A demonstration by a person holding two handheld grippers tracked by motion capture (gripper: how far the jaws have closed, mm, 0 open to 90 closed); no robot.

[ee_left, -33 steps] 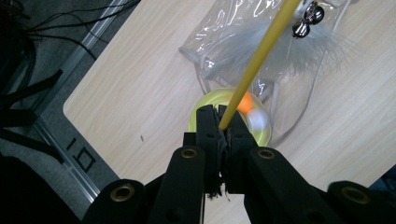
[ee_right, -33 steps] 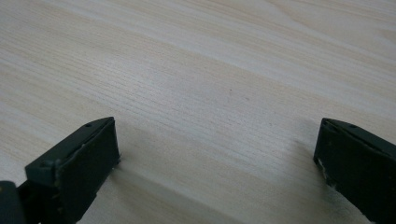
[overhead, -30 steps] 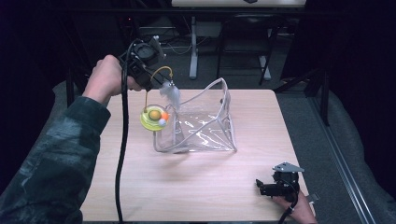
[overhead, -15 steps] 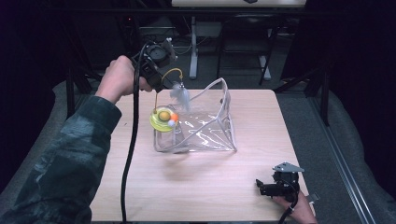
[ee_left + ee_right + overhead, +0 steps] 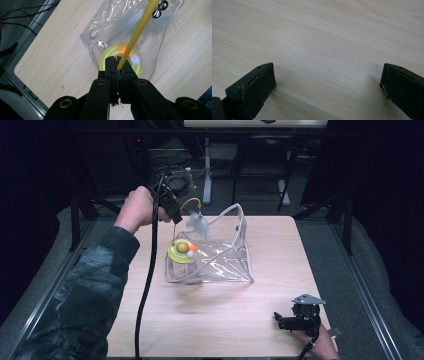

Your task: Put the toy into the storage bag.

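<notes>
Since the earlier frames the left gripper (image 5: 173, 215) has carried the toy away from the person and toward the clear bag, and the right gripper has stayed put. From the high view, the left gripper is held above the far left part of the wooden table (image 5: 210, 320), and from it hangs a cat toy: a yellow wand (image 5: 182, 205) curving over a white feather (image 5: 196, 224), with a yellow disc (image 5: 180, 252) holding small balls at the near left corner of the clear plastic bag (image 5: 220, 257). The right gripper (image 5: 295, 319) rests on the table's near right corner, well apart from the bag. In the left gripper view, the jaws are closed tight on the wand (image 5: 136, 32), with the disc (image 5: 110, 53), feather (image 5: 140, 18) and bag (image 5: 112, 15) below. In the right gripper view, the jaws stand wide apart over bare table (image 5: 324, 50), holding nothing.
</notes>
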